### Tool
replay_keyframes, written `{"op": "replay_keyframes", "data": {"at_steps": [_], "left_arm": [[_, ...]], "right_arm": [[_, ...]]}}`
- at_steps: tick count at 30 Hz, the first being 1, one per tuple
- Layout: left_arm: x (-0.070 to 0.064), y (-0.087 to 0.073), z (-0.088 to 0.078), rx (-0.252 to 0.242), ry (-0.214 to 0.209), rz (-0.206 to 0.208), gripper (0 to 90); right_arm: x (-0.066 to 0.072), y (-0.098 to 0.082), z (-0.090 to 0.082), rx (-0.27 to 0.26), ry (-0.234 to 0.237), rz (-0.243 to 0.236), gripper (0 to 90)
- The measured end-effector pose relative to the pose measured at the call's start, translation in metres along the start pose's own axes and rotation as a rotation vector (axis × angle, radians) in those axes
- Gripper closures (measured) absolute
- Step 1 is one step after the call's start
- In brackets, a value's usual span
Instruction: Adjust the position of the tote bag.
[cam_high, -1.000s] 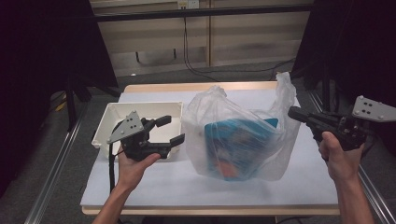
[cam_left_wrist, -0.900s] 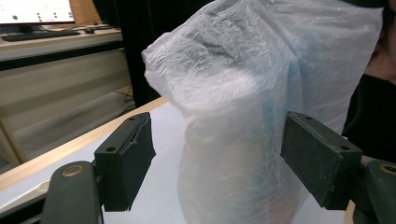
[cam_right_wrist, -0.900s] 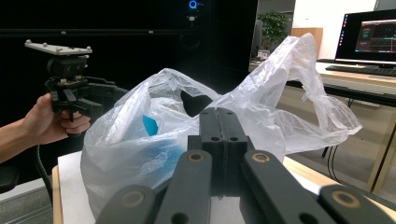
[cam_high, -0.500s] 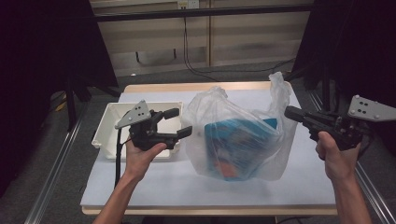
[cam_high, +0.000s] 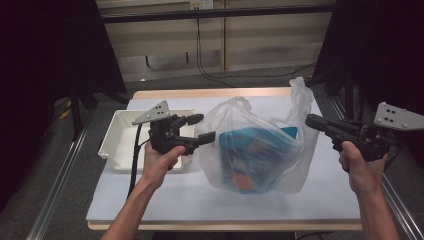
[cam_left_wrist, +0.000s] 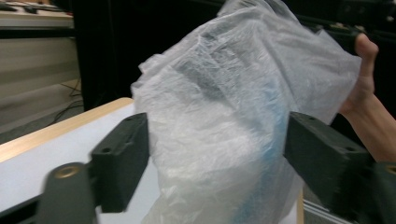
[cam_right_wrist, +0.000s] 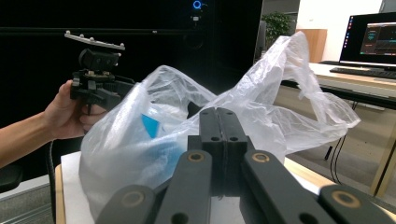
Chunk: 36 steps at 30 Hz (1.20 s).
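Translucent white plastic bag (cam_high: 260, 145) is standing at the middle of the blue-topped table (cam_high: 165, 195), holding a teal box-like item (cam_high: 260, 147) with an orange patch low down; other contents cannot be told through the film. Left gripper (cam_high: 201, 128) is hovering just beside the bag's left wall with jaws spread wide and holding nothing. Right gripper (cam_high: 314, 121) is showing its jaws pressed together against the bag's right handle side; whether film is caught between them cannot be told. Thin film is likely risking a tear or slip under a one-sided pull, and the bag could tip. White shallow plastic tray (cam_high: 120, 125) at the left is sitting with no visible contents.
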<state>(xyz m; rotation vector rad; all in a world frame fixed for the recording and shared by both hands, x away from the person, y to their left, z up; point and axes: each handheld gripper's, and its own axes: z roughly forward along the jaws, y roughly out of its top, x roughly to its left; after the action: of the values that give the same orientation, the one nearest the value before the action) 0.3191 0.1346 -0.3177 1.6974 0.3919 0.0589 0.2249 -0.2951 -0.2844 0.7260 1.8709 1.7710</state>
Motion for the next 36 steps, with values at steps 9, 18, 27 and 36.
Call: {"op": "replay_keyframes", "data": {"at_steps": [9, 18, 27, 36], "left_arm": [[-0.006, 0.004, -0.003, 0.017, -0.028, 0.053, 74.0], [-0.030, 0.005, -0.020, 0.023, 0.004, 0.157, 84.2], [-0.041, -0.003, -0.038, 0.019, 0.022, 0.186, 89.0], [-0.050, -0.018, -0.055, 0.020, 0.069, 0.212, 89.9]], "right_arm": [[0.000, 0.000, -0.001, -0.004, 0.001, 0.004, 90.0], [0.005, 0.002, -0.012, -0.031, -0.009, -0.004, 90.0], [0.010, 0.003, -0.028, -0.052, -0.035, -0.013, 90.0], [0.018, 0.001, -0.044, -0.057, -0.053, -0.028, 90.0]]}}
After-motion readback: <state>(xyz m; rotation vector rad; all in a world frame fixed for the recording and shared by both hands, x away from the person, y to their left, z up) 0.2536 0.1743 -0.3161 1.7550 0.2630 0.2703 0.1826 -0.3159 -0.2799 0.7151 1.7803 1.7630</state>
